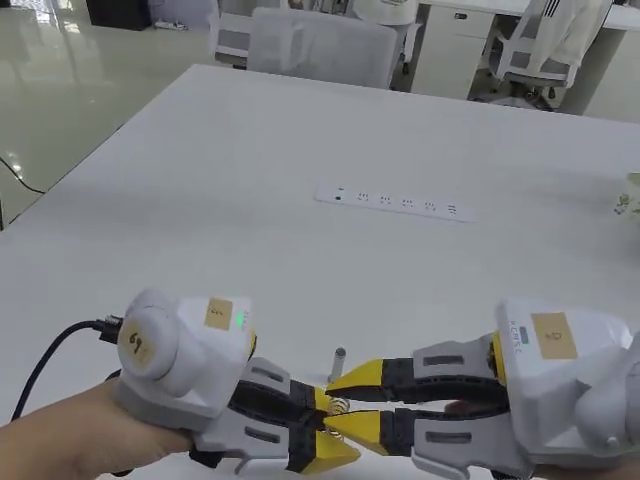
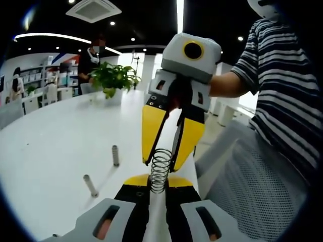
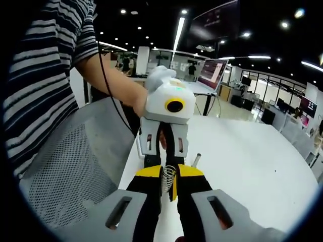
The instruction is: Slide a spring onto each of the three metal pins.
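At the near edge of the white table (image 1: 300, 150), a small coiled steel spring (image 2: 160, 167) is held between tongs.
It is pinched by the left gripper (image 2: 159, 182); whether the right gripper (image 3: 170, 174) grips cannot be told. Threading is judged pending: the coil must be lined over the upright grey metal pin (image 1: 340, 357) just beyond, with open tabletop farther out.

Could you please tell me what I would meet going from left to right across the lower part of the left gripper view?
nearer metal pin → farther metal pin → spring → mesh chair back
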